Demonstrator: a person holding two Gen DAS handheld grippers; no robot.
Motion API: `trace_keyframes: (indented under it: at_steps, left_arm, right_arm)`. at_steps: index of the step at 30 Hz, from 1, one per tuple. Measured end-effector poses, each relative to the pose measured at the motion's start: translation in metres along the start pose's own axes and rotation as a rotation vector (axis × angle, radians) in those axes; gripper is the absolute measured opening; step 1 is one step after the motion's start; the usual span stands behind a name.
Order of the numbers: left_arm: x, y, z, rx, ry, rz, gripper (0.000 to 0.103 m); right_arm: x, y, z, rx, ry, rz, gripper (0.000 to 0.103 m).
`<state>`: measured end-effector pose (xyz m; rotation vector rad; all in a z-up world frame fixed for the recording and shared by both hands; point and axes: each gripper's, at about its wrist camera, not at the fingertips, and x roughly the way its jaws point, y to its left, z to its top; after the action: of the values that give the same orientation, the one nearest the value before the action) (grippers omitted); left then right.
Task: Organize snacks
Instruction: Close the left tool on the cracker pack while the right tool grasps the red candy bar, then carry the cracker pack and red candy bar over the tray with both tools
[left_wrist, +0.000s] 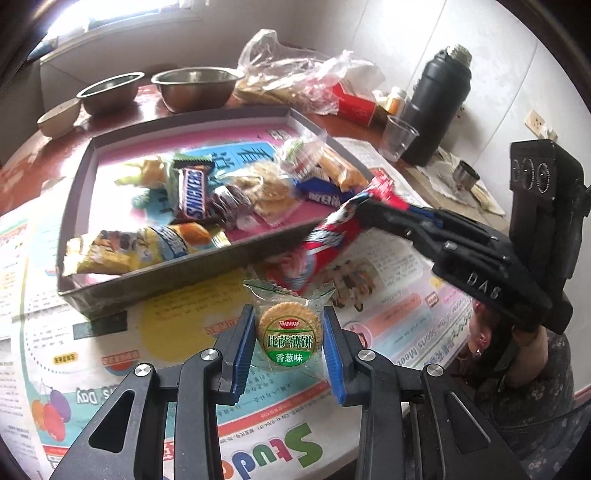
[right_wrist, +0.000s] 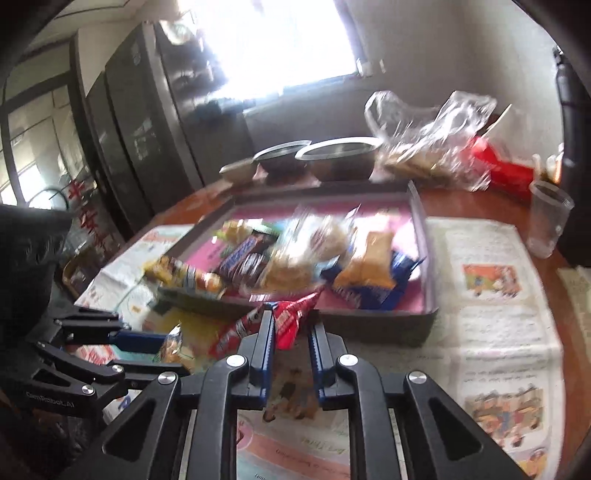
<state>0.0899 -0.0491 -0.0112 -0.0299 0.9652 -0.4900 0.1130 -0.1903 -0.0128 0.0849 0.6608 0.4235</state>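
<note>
tray (left_wrist: 155, 284) lies just ahead of both claws: left gripper (left_wrist: 290, 332) pinches 1 cracker packet (left_wrist: 288, 332), right gripper (right_wrist: 291, 325) clamps the red wrapper (right_wrist: 291, 317).

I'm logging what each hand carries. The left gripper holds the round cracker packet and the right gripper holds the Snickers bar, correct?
Not quite. The left gripper does hold the round cracker packet, but the right gripper holds a red snack packet; the Snickers bar lies in the tray. The left wrist view shows this.
</note>
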Motion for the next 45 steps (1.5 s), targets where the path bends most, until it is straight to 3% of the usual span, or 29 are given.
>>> trace_keyframes:
  at_steps: [10, 26, 45]
  left_arm:
    - [-0.008, 0.002, 0.023, -0.024, -0.058, -0.002, 0.036]
    - [0.007, 0.015, 0.059, -0.056, -0.096, 0.046, 0.036]
    - [0.027, 0.024, 0.086, -0.073, -0.112, 0.085, 0.036]
  right_arm:
    - [-0.004, -0.006, 0.028, 0.035, -0.067, -0.027, 0.016]
    - [0.035, -0.029, 0.061, 0.104, -0.03, -0.07, 0.016]
    - [0.057, -0.042, 0.077, 0.126, 0.007, -0.104, 0.016]
